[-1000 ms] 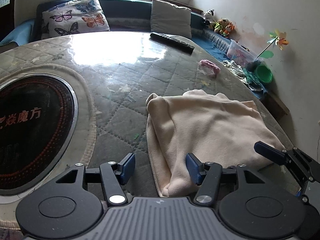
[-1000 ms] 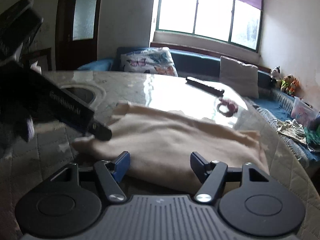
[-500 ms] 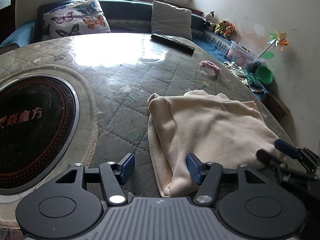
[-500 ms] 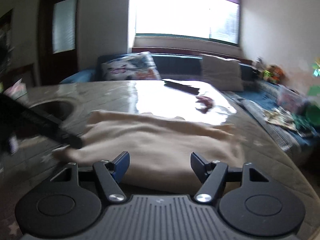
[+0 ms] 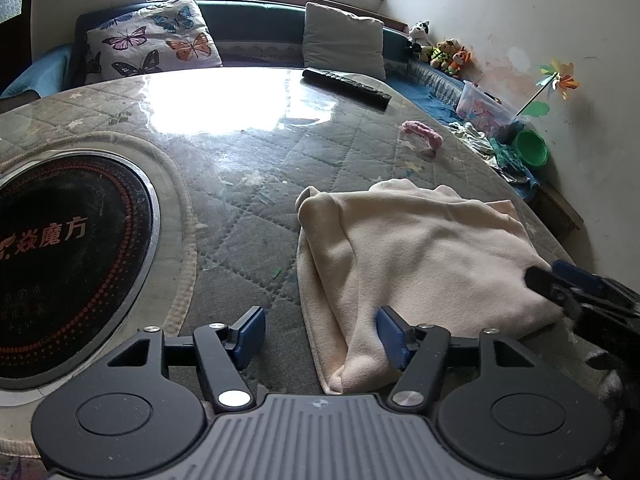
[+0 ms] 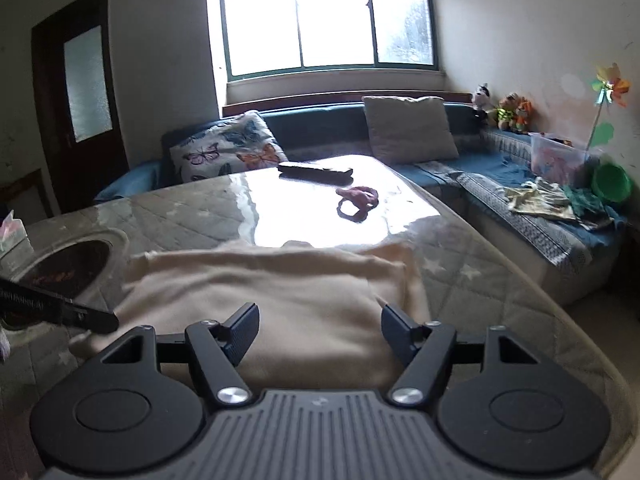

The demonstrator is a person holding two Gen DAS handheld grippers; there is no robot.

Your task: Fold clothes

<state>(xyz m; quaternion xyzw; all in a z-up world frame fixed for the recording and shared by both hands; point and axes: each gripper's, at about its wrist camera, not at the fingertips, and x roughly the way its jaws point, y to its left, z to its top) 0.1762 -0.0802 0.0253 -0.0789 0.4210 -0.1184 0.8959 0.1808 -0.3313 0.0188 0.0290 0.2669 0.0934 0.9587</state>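
A cream garment (image 5: 416,256) lies folded on the round quilted table (image 5: 256,184); it also shows in the right wrist view (image 6: 280,300). My left gripper (image 5: 320,334) is open and empty at the garment's near left corner, its right finger beside the folded edge. My right gripper (image 6: 318,330) is open and empty, low over the garment's near right edge. Its fingers (image 5: 560,280) show at the right in the left wrist view. A left finger (image 6: 60,312) shows at the left in the right wrist view.
A black round hotplate (image 5: 60,264) is set in the table's left side. A remote control (image 5: 346,82) and a pink hair tie (image 5: 424,132) lie further back. A bench sofa with a butterfly pillow (image 5: 152,40) and a grey pillow (image 5: 344,40) runs behind.
My right gripper has swung round to the right and come down lower over the garment's near right edge. My left gripper has hardly moved. The garment lies as before.
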